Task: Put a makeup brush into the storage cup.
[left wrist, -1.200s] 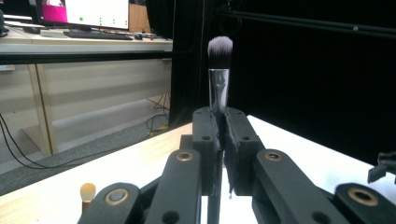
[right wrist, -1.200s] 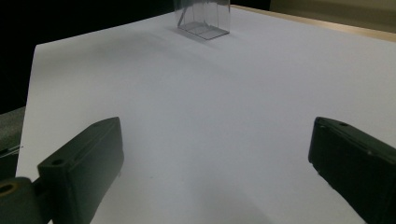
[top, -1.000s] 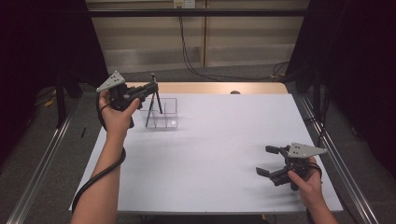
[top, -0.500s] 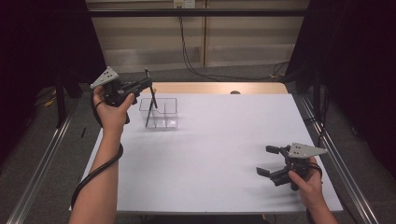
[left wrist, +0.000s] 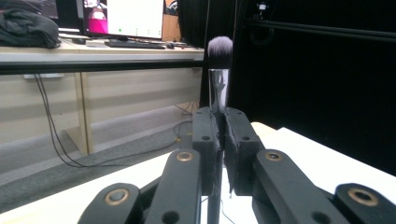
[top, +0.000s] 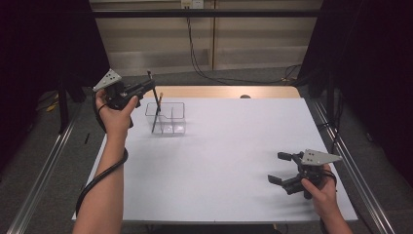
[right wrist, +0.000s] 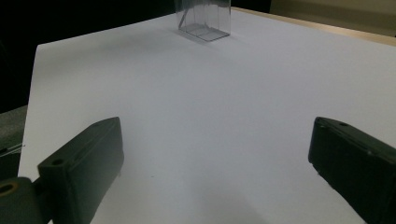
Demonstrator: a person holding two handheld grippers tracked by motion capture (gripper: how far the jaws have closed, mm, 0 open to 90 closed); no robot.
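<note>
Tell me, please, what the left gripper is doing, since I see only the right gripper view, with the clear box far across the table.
Observer: The left gripper is shut on a brush, held upright with its bristles on top.
Operator: Is the brush inside the box?
Observer: No, the left gripper holds it in the air, just off the side of the box that faces the table's left edge.
Operator: Is anything in the box?
Observer: Yes, a thin dark stick leans in it, its upper end above the rim.
</note>
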